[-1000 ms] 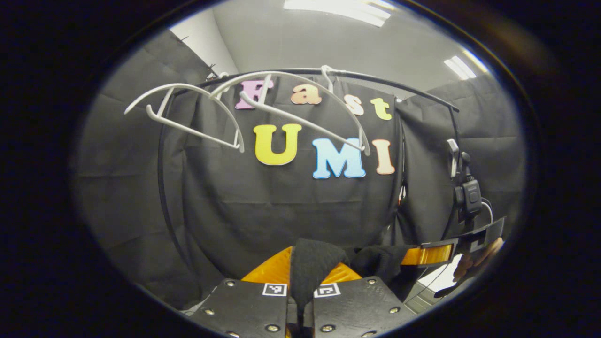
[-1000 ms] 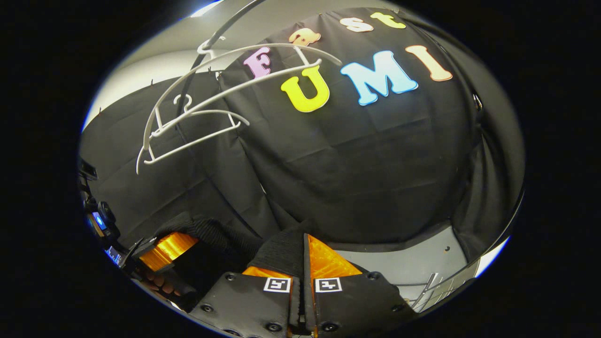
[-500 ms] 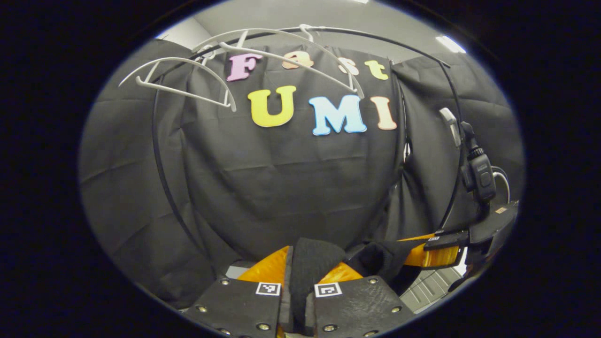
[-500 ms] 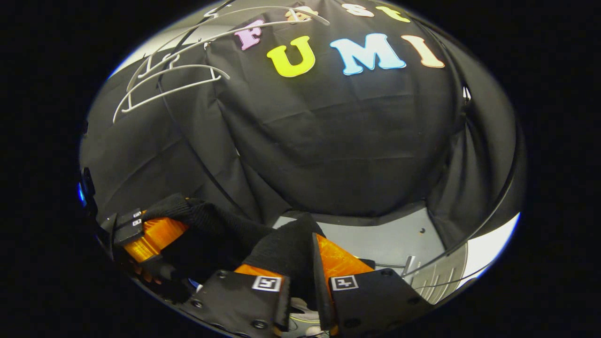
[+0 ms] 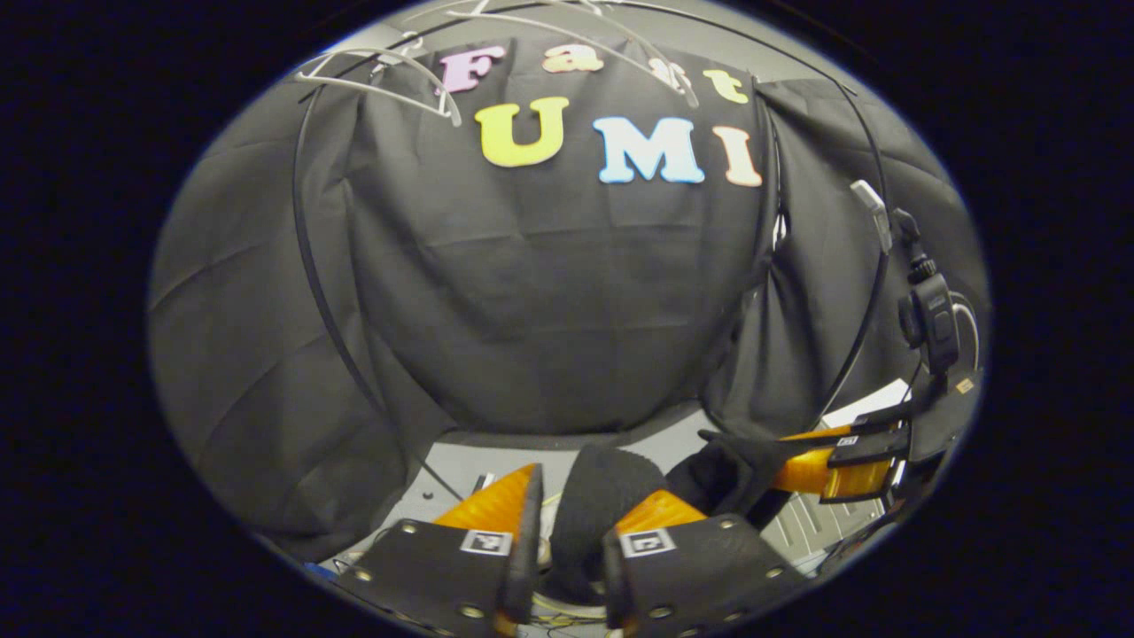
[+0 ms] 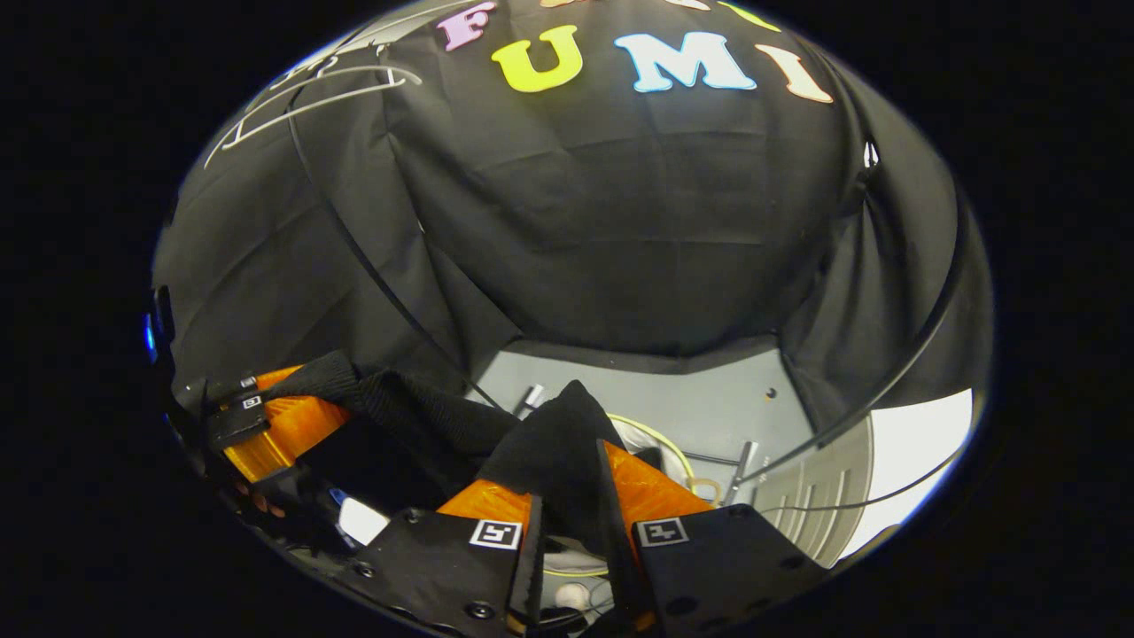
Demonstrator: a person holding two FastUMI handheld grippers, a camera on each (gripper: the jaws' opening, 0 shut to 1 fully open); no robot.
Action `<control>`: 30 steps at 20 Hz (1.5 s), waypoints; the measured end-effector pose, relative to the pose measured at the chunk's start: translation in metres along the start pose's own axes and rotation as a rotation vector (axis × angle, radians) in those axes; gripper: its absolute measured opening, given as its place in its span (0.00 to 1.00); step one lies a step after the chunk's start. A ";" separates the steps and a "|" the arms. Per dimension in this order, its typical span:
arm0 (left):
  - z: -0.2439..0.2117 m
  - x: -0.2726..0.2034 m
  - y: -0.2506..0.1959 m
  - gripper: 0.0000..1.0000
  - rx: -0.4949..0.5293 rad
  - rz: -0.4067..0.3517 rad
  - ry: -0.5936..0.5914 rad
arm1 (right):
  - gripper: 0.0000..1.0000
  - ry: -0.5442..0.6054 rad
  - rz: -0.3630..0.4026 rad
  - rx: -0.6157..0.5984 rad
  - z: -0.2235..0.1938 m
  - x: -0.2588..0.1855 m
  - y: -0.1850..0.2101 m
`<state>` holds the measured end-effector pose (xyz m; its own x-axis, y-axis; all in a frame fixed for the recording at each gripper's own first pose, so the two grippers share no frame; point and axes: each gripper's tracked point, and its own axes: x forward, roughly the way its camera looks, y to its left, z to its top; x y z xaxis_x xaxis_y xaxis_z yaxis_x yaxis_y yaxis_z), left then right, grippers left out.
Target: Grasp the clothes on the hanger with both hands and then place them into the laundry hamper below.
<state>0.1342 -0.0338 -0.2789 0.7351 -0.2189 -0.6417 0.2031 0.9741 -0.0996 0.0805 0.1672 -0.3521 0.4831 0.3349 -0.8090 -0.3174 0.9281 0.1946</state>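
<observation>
In the left gripper view, the left gripper has its jaws parted around a fold of the black garment; the cloth fills the gap, but whether both fingers press on it cannot be told. The fabric is a soft, ribbed knit, bunched into a rounded hump. In the right gripper view, the right gripper likewise has a peaked fold of the garment between its parted jaws, and the grip cannot be confirmed. From there the garment runs as a sagging band to the left gripper, seen farther off at the left edge. The left gripper view shows the right gripper at the right edge. Below the cloth, the right gripper view shows a pale rounded rim on the grey floor. Farthest off, thin white plastic hangers hang bare on a dark curved rail.
</observation>
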 end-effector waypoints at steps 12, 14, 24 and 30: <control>-0.002 -0.017 0.005 0.97 0.096 0.023 -0.056 | 0.99 -0.142 -0.009 0.016 0.017 -0.039 -0.004; 0.020 -0.037 0.004 0.97 0.083 0.006 -0.114 | 0.98 -0.207 -0.034 0.010 0.030 -0.060 -0.007; 0.178 -0.132 -0.012 0.96 0.077 -0.087 -0.447 | 0.98 -0.548 -0.202 0.047 0.110 -0.209 -0.048; 0.229 -0.194 -0.025 0.96 0.045 -0.113 -0.555 | 0.92 -0.690 -0.276 0.049 0.125 -0.287 -0.069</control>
<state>0.1346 -0.0284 0.0221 0.9345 -0.3308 -0.1317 0.3188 0.9421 -0.1043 0.0656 0.0271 -0.0643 0.9478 0.0999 -0.3029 -0.0818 0.9940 0.0721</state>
